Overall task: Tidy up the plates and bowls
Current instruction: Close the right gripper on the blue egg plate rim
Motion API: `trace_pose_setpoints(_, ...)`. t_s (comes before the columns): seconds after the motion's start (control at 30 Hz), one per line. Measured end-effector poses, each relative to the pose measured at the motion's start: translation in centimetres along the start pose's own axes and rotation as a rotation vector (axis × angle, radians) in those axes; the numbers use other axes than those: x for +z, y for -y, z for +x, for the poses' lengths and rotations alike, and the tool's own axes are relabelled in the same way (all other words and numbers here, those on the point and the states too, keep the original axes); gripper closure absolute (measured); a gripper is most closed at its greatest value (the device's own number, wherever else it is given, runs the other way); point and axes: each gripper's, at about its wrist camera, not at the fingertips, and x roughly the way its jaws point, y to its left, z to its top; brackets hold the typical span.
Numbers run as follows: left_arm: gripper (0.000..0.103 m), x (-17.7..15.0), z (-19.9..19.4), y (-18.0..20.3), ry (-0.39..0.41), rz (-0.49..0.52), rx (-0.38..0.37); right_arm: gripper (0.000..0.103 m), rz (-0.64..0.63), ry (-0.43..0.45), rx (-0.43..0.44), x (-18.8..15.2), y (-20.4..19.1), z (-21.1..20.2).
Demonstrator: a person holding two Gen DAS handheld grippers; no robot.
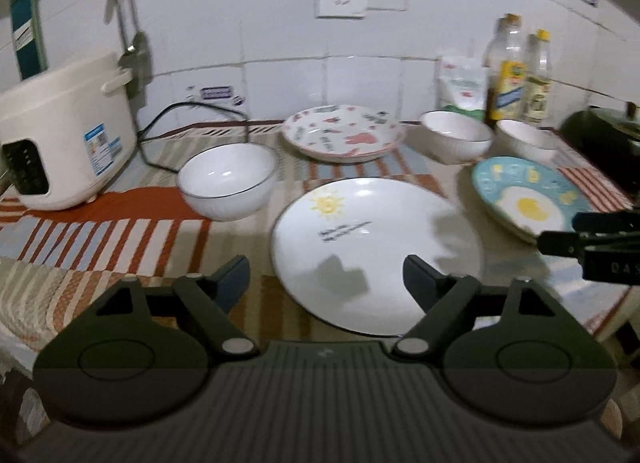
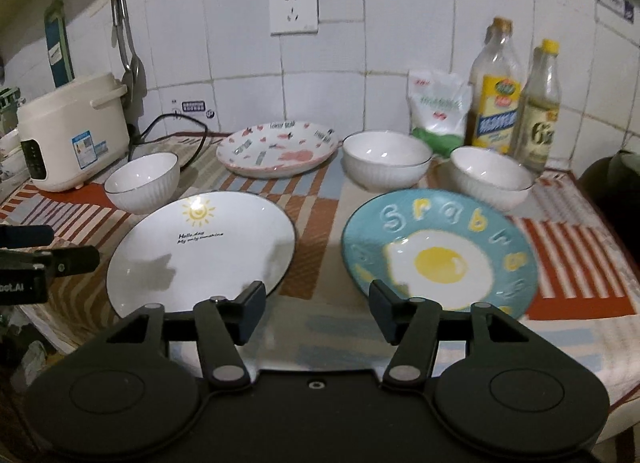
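**Both grippers empty above the dishes, nothing stacked yet**

Left gripper [image 1: 326, 283]: jaws spread wide, nothing between them. It hovers over the near edge of the white sun plate [image 1: 376, 255], which lies just ahead and slightly right of its fingertips. White bowl [image 1: 228, 181] sits ahead to the left, beside the rice cooker [image 1: 64, 131].

Right gripper [image 2: 318, 309]: jaws parted, empty. The gap points at bare cloth between two plates; the blue egg plate [image 2: 438, 249] lies just ahead to its right, the sun plate to its left. Further ahead: pink-patterned plate [image 2: 278, 149], middle bowl [image 2: 386, 159], right bowl [image 2: 490, 177]. Bottles [image 2: 496, 91] and a pouch [image 2: 438, 111] stand behind those, against the tiled wall.

All dishes rest separately on the striped cloth covering the surface [image 2: 576, 263]. Three plates, three bowls, none nested.

Judgement on the step: likely choosing a first plate to lift. Plates lie flat, so a pad has to get under the rim; come in low at the near edge, one finger below and one above, and close firmly before lifting. Glazed ware looks slippery; keep the plate level when carried. Best to stack plates on one plate and nest the bowls apart. Keep the two grippers from crossing over the sun plate, which both are near. Mind the power cord [image 1: 188, 123] by the left bowl.
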Motion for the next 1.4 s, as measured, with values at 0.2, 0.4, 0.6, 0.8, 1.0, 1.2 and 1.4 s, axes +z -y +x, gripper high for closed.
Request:
trace_pose_setpoints(0.2, 0.016, 0.5, -2.3, 2.6, 0.007, 0.042, -0.089, 0.034, -0.027, 0.039, -0.024, 0.0, 1.3, -3.6)
trace_pose_setpoints(0.4, 0.013, 1.4, -3.4, 5.7, 0.001, 0.075, -0.188, 0.031, -0.022, 0.076, -0.044, -0.2, 3.8, -6.7)
trace_pose_setpoints(0.6, 0.012, 3.2, -4.0, 9.1, 0.006, 0.119, -0.223, 0.030, -0.012, 0.088, -0.057, 0.0, 7.3, -9.1)
trace_pose_setpoints(0.8, 0.012, 4.6, -2.8, 12.4, 0.016, 0.137, -0.262, 0.030, -0.009, 0.098, -0.067, 0.2, 10.6, -9.6)
trace_pose_setpoints(1.0, 0.012, 5.1, 0.3, 14.8, 0.043, 0.128, -0.221, 0.029, -0.052, 0.179, -0.072, -1.1, 12.8, -7.7)
trace_pose_setpoints(1.2, 0.012, 5.1, 4.9, 15.7, 0.077, 0.107, -0.197, 0.029, 0.012, 0.165, 0.008, -1.4, 16.0, -4.1)
trace_pose_setpoints(1.4, 0.016, 5.7, 10.8, 16.0, -0.067, 0.084, -0.183, 0.029, 0.112, 0.099, 0.051, -1.7, 18.6, 0.3)
